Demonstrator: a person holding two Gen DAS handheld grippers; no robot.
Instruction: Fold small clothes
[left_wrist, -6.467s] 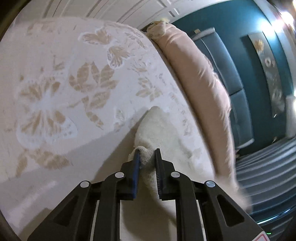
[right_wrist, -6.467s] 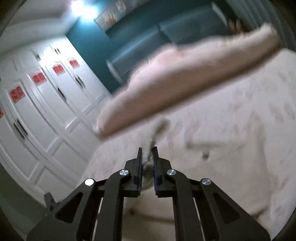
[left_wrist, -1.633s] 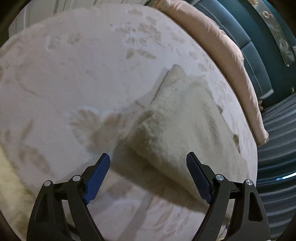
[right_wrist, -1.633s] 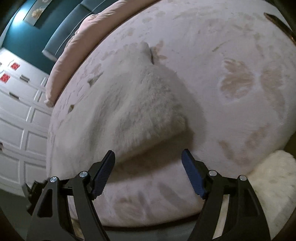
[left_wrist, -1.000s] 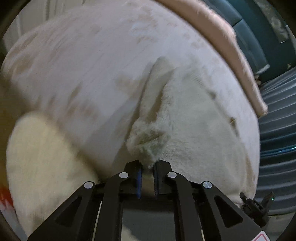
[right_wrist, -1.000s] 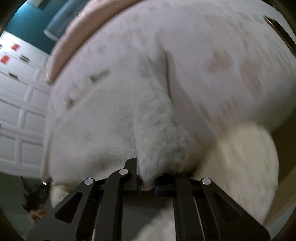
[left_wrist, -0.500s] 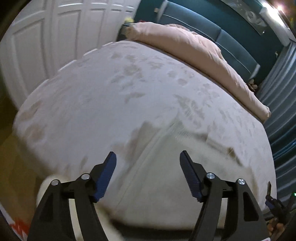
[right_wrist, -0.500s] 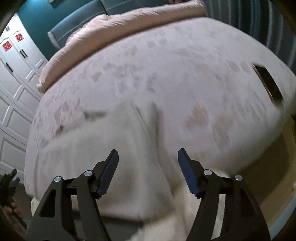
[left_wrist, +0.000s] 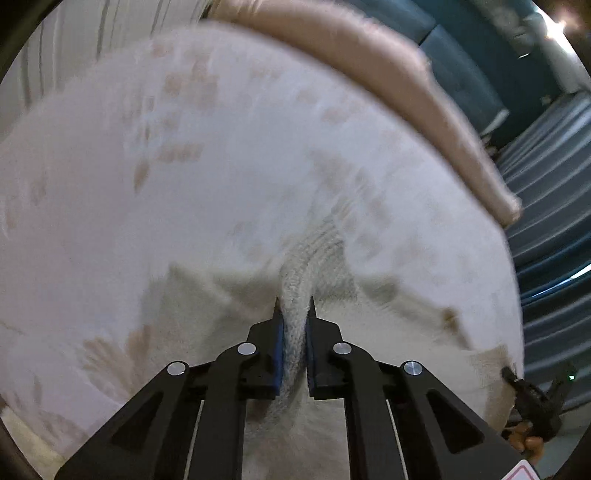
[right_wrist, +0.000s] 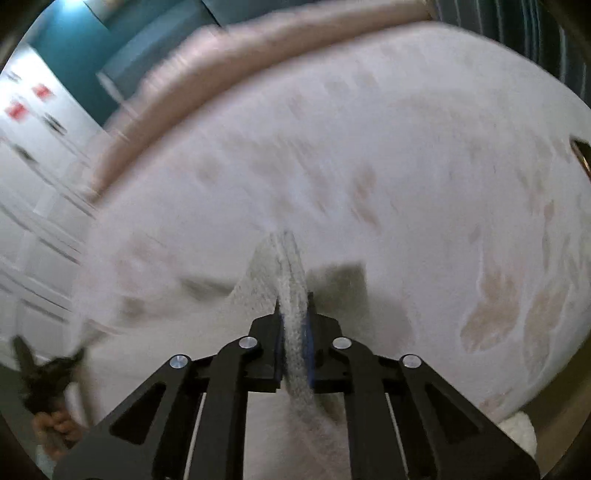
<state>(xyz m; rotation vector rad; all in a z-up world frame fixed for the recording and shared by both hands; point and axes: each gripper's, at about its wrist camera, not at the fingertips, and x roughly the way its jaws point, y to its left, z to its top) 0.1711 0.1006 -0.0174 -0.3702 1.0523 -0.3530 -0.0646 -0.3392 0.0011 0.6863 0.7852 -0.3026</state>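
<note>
We pinch the cream fleece garment in both the left gripper and right gripper, each clamped on a thick fold of its edge, lifting it over the bed's near edge, probably to spread it flat.

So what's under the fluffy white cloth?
The fluffy white cloth lies on the patterned bedspread, pinched by the left claw and right claw. Anything beneath its middle is covered.
</note>
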